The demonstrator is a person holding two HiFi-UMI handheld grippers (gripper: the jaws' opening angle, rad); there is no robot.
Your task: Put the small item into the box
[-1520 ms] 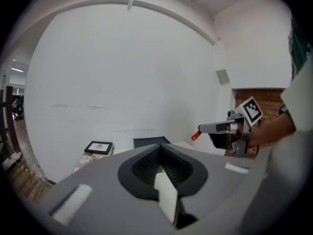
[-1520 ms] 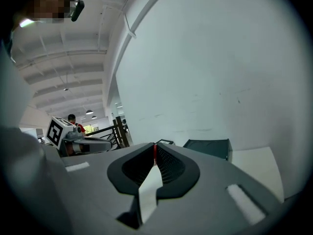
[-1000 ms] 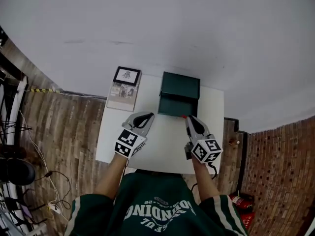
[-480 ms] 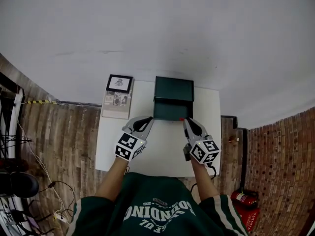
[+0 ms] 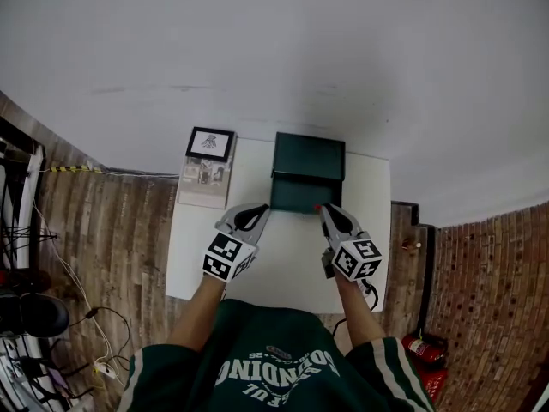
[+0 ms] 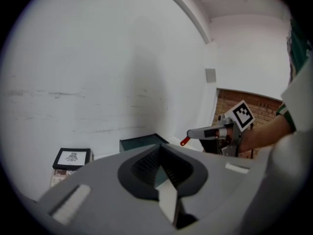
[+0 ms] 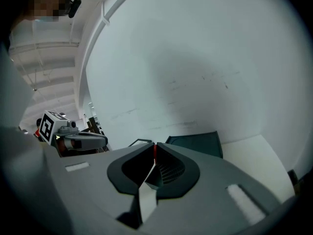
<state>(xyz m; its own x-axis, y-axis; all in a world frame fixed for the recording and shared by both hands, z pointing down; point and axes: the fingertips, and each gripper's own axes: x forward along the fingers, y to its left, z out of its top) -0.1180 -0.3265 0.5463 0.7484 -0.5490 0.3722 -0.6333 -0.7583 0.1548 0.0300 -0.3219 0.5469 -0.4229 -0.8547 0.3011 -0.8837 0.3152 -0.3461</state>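
Right gripper (image 5: pixel 321 209) has its fingers pinching the small red item (image 5: pixel 316 206) at the green box's (image 5: pixel 309 155) front edge, while the left gripper (image 5: pixel 261 209), fingers pressed together and empty, hovers over the white tabletop (image 5: pixel 283 260) just beside it.

Both grippers creep a bit closer to the box (image 5: pixel 309 155). The left gripper (image 5: pixel 262 209) is now just beside its front left corner, and the right gripper (image 5: pixel 322 210) brings the small red item (image 5: pixel 316 207) up to the front edge.
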